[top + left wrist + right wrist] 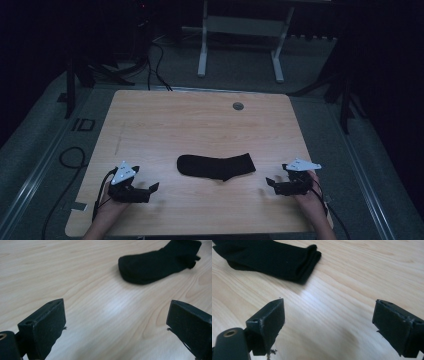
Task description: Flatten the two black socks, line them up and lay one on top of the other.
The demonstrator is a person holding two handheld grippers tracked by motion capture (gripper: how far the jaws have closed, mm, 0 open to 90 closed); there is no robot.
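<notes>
A: Where was the sock (216,167)?

B: It lay flat on the desk (200,120), near the front edge, midway between both tools.

A: And the tools?

B: The left tool (152,190) sat left of the sock, well apart from it, jaws spread and empty. The right tool (270,183) sat right of the sock, jaws likewise spread and empty.

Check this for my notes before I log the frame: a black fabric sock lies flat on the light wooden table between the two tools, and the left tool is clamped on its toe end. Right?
Not quite. The left tool is open and holds nothing; the left gripper view shows bare light wooden table between its jaws, apart from the black fabric sock. The sock does lie flat between the two tools, as the high view shows.
</notes>
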